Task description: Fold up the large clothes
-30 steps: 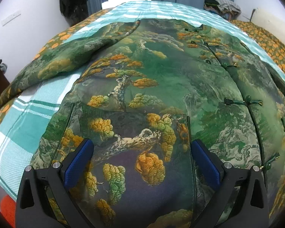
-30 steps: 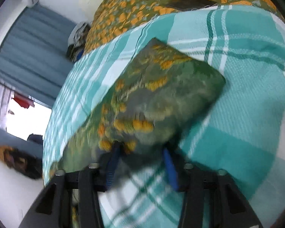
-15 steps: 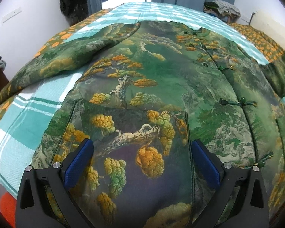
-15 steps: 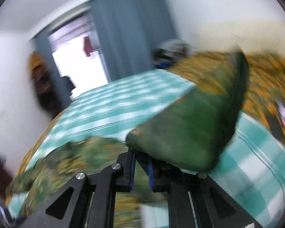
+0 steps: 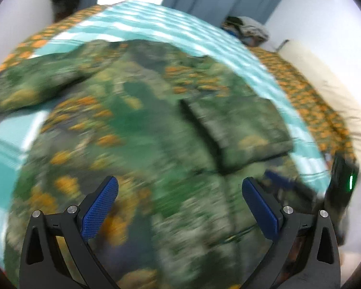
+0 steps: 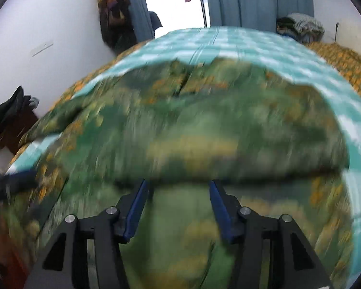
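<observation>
A large green jacket point(image 5: 137, 125) with an orange tree print lies spread on the bed; both views are blurred. Its right sleeve point(image 5: 238, 130) lies folded across the jacket body; it also shows in the right wrist view point(image 6: 240, 132). Its left sleeve point(image 5: 31, 89) stretches out to the left. My left gripper point(image 5: 180, 207) is open and empty above the jacket's lower part. My right gripper point(image 6: 178, 207) is open just in front of the folded sleeve's edge and holds nothing; it shows at the right in the left wrist view point(image 5: 288, 185).
The bed has a teal checked cover point(image 5: 156, 21) and an orange-patterned sheet point(image 5: 312, 101) on the right. Blue curtains point(image 6: 252, 0), a pile of clothes point(image 6: 300, 27) and hanging clothes point(image 6: 113, 12) stand at the far wall.
My right gripper carried the right sleeve over, laid it across the jacket body and opened. My left gripper has moved a little and stays open.
</observation>
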A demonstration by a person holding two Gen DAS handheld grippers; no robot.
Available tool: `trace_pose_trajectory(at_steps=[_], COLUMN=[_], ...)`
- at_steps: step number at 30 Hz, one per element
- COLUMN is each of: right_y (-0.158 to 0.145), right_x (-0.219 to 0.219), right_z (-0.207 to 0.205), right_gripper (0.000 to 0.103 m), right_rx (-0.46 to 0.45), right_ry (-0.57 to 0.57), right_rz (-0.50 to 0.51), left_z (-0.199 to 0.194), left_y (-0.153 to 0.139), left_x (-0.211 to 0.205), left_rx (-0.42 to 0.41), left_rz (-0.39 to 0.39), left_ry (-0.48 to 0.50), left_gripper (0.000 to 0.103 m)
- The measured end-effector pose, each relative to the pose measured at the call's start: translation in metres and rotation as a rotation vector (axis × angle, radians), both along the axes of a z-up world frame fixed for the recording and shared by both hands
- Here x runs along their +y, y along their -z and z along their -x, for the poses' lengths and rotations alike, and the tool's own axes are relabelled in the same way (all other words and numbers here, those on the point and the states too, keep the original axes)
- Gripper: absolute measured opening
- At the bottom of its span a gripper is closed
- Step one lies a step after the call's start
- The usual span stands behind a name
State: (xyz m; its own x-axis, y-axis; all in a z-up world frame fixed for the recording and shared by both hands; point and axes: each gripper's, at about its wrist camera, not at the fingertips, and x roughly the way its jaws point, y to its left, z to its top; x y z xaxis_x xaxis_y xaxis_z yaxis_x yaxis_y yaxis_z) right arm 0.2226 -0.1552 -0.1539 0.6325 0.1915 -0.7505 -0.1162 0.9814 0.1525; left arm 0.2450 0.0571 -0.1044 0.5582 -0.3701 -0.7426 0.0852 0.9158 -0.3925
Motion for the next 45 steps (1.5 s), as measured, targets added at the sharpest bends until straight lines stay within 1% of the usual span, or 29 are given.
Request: trace_pose_trajectory(at_steps=[2,4,6,7,8,9,10,11,12,14,16,17,19,21,22,24,25,26,27,29,30,32,33,35,36,38,41,43,45], right_y=[-0.006,-0.013,-0.016,-0.014,-0.016,-0.015,-0.016,-0.016,-0.018,-0.019,-0.022,-0.023,-0.027,-0.031,-0.034,-0.041,-0.041,-0.038,-0.033,-0.014,0.000,0.028,0.038,0.046,0.046,0.041,0.034,0.033,0.034], right_x=[-0.007,-0.022,-0.039,-0.050,-0.056,-0.061,-0.066,-0.070,-0.080,-0.097,-0.114,-0.122,-0.141,-0.160,-0.168,-0.183,-0.189,-0.195,-0.199,-0.201,-0.199,-0.191,-0.187,-0.182,-0.183,-0.183,-0.188,-0.200,-0.213], right_z=[0.021,0.038,0.057,0.065,0.072,0.077,0.080,0.080,0.082,0.078,0.072,0.068,0.047,0.019,0.006,-0.027,-0.045,-0.069,-0.085,-0.113,-0.124,-0.134,-0.137,-0.135,-0.138,-0.149,-0.175,-0.201,-0.224], right_gripper=[0.057,0.061,0.061,0.061,0.061,0.061,0.061,0.061,0.061,0.061,0.061,0.061,0.061,0.061,0.061,0.060,0.060,0.060,0.057,0.057,0.056,0.056,0.056,0.056,0.056,0.056,0.056,0.056,0.056], right_rx=[-0.032,-0.064,-0.079,-0.082,-0.090,-0.098,-0.107,-0.113,-0.117,-0.117,-0.121,-0.120,-0.115,-0.106,-0.106,-0.111,-0.102,-0.073,-0.053,0.021,0.064,0.134,0.154,0.156,0.168,0.224,0.260,0.286,0.293], right_ry=[-0.005,0.006,0.021,0.027,0.036,0.043,0.054,0.066,0.087,0.128,0.160,0.168,0.185,0.199,0.206,0.217,0.214,0.203,0.202,0.179,0.178,0.152,0.132,0.113,0.111,0.094,0.089,0.140,0.208], right_rz=[0.002,0.001,-0.014,-0.019,-0.022,-0.020,-0.018,-0.016,-0.017,-0.040,-0.057,-0.052,-0.032,-0.021,-0.013,0.006,0.004,-0.017,-0.035,-0.061,-0.056,-0.003,0.026,0.051,0.046,0.046,0.068,0.048,-0.006], left_z=[-0.027,-0.052,-0.080,-0.095,-0.104,-0.115,-0.116,-0.116,-0.119,-0.124,-0.133,-0.139,-0.151,-0.160,-0.164,-0.166,-0.167,-0.166,-0.164,-0.162,-0.160,-0.158,-0.157,-0.156,-0.154,-0.152,-0.150,-0.150,-0.149], left_y=[0.000,0.006,0.018,0.026,0.034,0.041,0.042,0.040,0.035,0.017,0.001,-0.005,-0.007,0.002,0.012,0.030,0.038,0.045,0.050,0.056,0.059,0.066,0.070,0.075,0.076,0.077,0.077,0.077,0.077], left_x=[-0.019,-0.039,-0.057,-0.067,-0.074,-0.084,-0.088,-0.093,-0.097,-0.100,-0.094,-0.088,-0.076,-0.068,-0.066,-0.067,-0.068,-0.068,-0.067,-0.065,-0.062,-0.058,-0.056,-0.051,-0.049,-0.047,-0.050,-0.050,-0.050], left_rx=[0.020,0.038,0.074,0.106,0.134,0.160,0.158,0.145,0.132,0.073,0.022,0.005,0.002,0.018,0.030,0.046,0.045,0.037,0.029,0.021,0.015,0.010,0.012,0.008,0.004,-0.004,-0.020,-0.024,-0.023], left_rz=[0.034,0.031,0.018,0.011,0.002,-0.022,-0.041,-0.063,-0.089,-0.132,-0.165,-0.172,-0.168,-0.162,-0.166,-0.195,-0.215,-0.224,-0.225,-0.223,-0.222,-0.207,-0.189,-0.155,-0.142,-0.135,-0.153,-0.158,-0.154], left_ry=[0.058,0.083,0.084,0.087,0.089,0.089,0.090,0.092,0.097,0.116,0.110,0.098,0.072,0.052,0.050,0.052,0.052,0.049,0.044,0.036,0.035,0.033,0.030,0.023,0.022,0.020,0.020,0.020,0.019], left_gripper=[0.102,0.099,0.087,0.073,0.052,0.041,0.019,0.013,0.011,0.009,0.009,0.009,0.009,0.011,0.011,0.013,0.016,0.018,0.019,0.023,0.024,0.026,0.026,0.029,0.029,0.029,0.029,0.029,0.029])
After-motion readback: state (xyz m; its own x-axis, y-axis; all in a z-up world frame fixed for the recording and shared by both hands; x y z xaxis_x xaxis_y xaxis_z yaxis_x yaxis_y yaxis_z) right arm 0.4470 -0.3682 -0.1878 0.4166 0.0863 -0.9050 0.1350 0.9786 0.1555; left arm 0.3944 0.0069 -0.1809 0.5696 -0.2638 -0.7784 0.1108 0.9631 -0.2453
